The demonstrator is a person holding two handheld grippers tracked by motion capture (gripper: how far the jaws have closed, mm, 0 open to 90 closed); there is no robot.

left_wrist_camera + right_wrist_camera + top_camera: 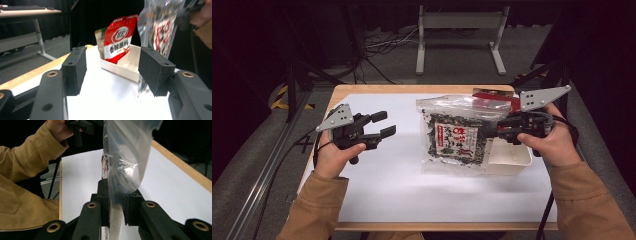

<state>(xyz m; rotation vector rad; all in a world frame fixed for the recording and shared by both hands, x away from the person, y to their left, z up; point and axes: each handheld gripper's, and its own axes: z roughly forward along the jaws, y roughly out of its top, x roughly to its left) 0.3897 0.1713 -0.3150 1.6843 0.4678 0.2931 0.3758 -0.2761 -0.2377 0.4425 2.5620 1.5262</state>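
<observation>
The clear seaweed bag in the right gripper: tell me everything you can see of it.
The seaweed bag is a clear, glossy plastic pouch of dark flakes with a white and red printed label. The right gripper is shut on its edge, as the right gripper view shows, jaws pressed on the film. It hangs lifted over the white table sheet, in front of the white tray. The left gripper stands apart from it, open and empty.

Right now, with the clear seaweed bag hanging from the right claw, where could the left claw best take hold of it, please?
Probably the bag's free left edge, approached from the left. The right claw pinches its right side, the bag hangs flat and thin, and the left claw stands open, facing that edge.
</observation>
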